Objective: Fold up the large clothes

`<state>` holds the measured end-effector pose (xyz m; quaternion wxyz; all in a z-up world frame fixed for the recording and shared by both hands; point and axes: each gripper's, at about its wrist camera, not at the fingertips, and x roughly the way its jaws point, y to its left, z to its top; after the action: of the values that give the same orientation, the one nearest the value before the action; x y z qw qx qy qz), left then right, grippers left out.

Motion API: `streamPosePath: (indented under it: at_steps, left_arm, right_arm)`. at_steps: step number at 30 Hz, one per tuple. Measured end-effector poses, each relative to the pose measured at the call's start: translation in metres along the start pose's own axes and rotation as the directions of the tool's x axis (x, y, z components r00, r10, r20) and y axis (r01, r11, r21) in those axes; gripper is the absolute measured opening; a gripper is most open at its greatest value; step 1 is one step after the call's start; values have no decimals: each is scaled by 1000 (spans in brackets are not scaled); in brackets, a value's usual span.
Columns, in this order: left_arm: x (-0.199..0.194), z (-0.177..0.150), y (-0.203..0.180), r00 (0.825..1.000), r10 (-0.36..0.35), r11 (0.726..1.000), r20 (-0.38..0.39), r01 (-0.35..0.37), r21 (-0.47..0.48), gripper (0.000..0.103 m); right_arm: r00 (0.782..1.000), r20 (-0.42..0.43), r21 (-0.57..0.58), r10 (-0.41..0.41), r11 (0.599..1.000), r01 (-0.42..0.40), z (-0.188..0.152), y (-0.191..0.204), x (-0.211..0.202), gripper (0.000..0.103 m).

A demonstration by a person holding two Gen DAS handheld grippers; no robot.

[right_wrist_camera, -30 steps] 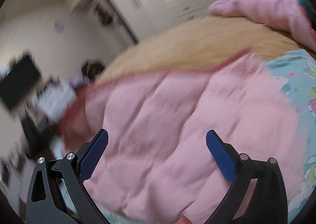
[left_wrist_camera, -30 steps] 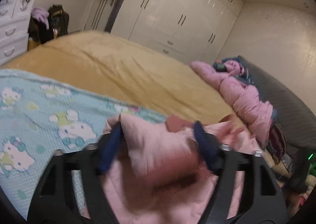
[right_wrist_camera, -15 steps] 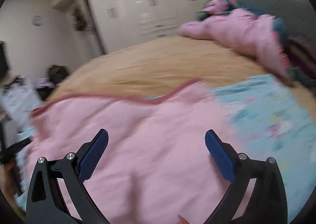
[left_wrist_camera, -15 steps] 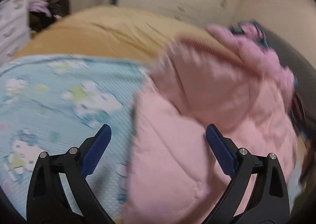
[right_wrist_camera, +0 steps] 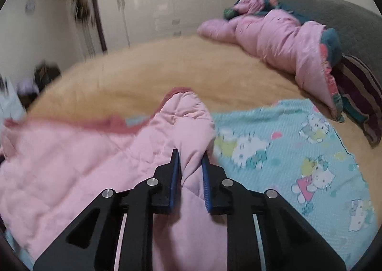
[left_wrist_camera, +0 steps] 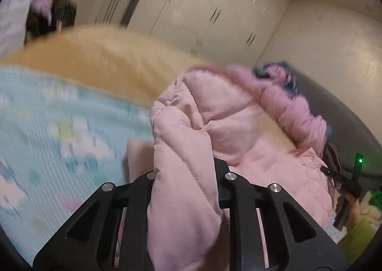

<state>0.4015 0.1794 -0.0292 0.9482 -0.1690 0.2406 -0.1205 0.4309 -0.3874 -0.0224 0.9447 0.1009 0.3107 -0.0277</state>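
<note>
A pink quilted jacket (left_wrist_camera: pixel 222 118) with a darker pink trim lies on a light blue cartoon-cat blanket (left_wrist_camera: pixel 47 127) on the bed. My left gripper (left_wrist_camera: pixel 185 170) is shut on a thick fold of the jacket; the fabric hides its pads. In the right wrist view the jacket (right_wrist_camera: pixel 59 166) spreads to the left. My right gripper (right_wrist_camera: pixel 190 163) is shut on another bunched fold of it, blue pads (right_wrist_camera: pixel 174 175) pressing both sides.
A tan bedspread (right_wrist_camera: pixel 167 68) covers the bed beyond the blue blanket (right_wrist_camera: pixel 298 151). Another pink padded garment (right_wrist_camera: pixel 274 37) lies by the grey headboard (right_wrist_camera: pixel 346 22), with a striped pillow (right_wrist_camera: pixel 358 94). White wardrobes (left_wrist_camera: pixel 203 13) stand behind. A dresser and bags sit at far left.
Both grippers were open half a second ago and have closed on folds of the pink jacket. The jacket is lifted and bunched between the jaws.
</note>
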Motion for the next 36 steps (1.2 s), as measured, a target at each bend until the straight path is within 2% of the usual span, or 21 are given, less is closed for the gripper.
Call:
streamPosePath:
  at_steps: [2, 4, 6, 8, 10, 15, 20, 25, 27, 28, 29, 30, 31, 33, 36]
  left_arm:
    - [-3, 7, -23, 997, 61, 994, 36, -64, 86, 12]
    - [8, 5, -31, 989, 139, 982, 46, -144, 124, 12]
    - [34, -3, -20, 977, 215, 969, -3, -213, 125, 12]
    - [58, -16, -7, 965, 255, 962, -64, -247, 115, 12]
    - [73, -23, 6, 959, 260, 964, -112, -251, 92, 14]
    - [78, -25, 12, 953, 273, 960, -129, -262, 98, 16]
    - [88, -30, 18, 953, 258, 966, -157, -250, 73, 21]
    - [84, -32, 19, 941, 294, 955, -167, -283, 85, 35]
    - [81, -32, 21, 938, 304, 952, -168, -293, 85, 40]
    - [79, -32, 21, 936, 310, 950, -168, -299, 89, 43]
    - [77, -31, 19, 931, 323, 945, -170, -310, 99, 45]
    - [74, -31, 18, 925, 341, 939, -168, -325, 113, 52]
    - [70, -31, 16, 917, 365, 929, -164, -347, 128, 61]
    - [62, -31, 16, 909, 384, 921, -163, -364, 139, 68]
    - [46, -29, 12, 900, 400, 914, -171, -378, 146, 76]
  right_arm:
    - [1000, 8, 60, 2, 998, -2, 6, -10, 6, 14]
    - [1000, -13, 45, -29, 999, 29, 6, -10, 20, 14]
    - [997, -51, 40, -63, 997, 66, 2, -12, 41, 14]
    - [995, -67, 54, -80, 995, 83, -6, -16, 54, 13]
    - [993, -77, 48, -95, 994, 98, -14, -16, 64, 12]
    - [983, -119, 43, -137, 989, 143, -26, -19, 88, 11]
    - [979, -150, 55, -139, 987, 149, -36, -26, 103, 11]
    - [977, -166, 65, -131, 988, 143, -42, -30, 98, 13]
    - [978, -155, 67, -139, 986, 151, -42, -30, 86, 21]
    - [979, -148, 71, -141, 986, 153, -42, -31, 78, 32]
    - [980, -134, 80, -144, 985, 156, -44, -33, 68, 51]
    - [984, -117, 96, -136, 984, 147, -47, -35, 54, 60]
    - [987, -102, 104, -125, 985, 135, -49, -36, 45, 66]
    - [993, -73, 104, -92, 990, 99, -54, -32, 19, 67]
    - [999, -16, 82, -33, 996, 34, -65, -15, -21, 77]
